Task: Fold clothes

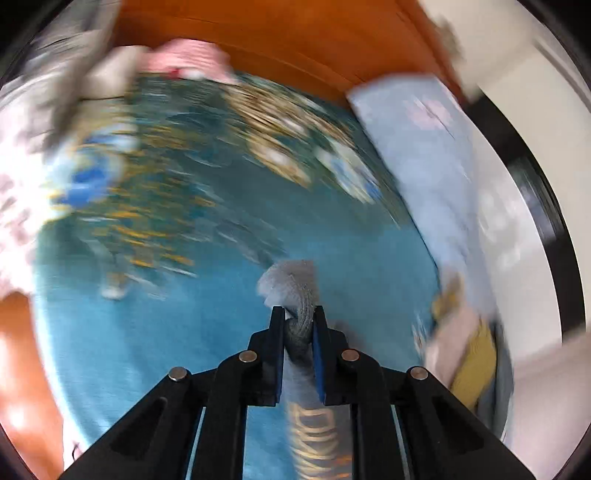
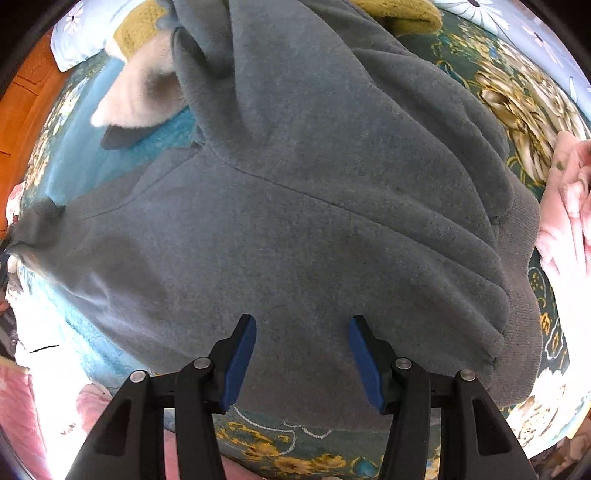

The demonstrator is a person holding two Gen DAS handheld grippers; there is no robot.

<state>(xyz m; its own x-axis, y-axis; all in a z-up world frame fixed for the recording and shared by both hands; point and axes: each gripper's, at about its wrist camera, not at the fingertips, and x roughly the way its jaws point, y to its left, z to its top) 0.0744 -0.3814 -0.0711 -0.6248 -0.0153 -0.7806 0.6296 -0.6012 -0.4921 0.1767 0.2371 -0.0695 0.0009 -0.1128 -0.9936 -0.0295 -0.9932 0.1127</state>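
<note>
1. My left fingers (image 1: 321, 354) are pinched on a bunched fold of grey cloth (image 1: 295, 291), which sticks out past the tips.
2. The left gripper (image 1: 298, 314) sees a blurred view: a teal flowered bedspread (image 1: 207, 206) lies beyond the tips, with a pale blue pillow (image 1: 424, 155) off to the right.
3. My right fingers (image 2: 242, 360) are spread wide, with nothing between them.
4. The right gripper (image 2: 302, 332) hovers over a grey sweatshirt (image 2: 314, 206), which spreads out ahead of the tips.
5. A pink garment (image 2: 565, 221) lies at the far right of those tips, beside the sweatshirt's ribbed hem.
6. A mustard knit (image 2: 138, 29) lies beyond, upper left.
</note>
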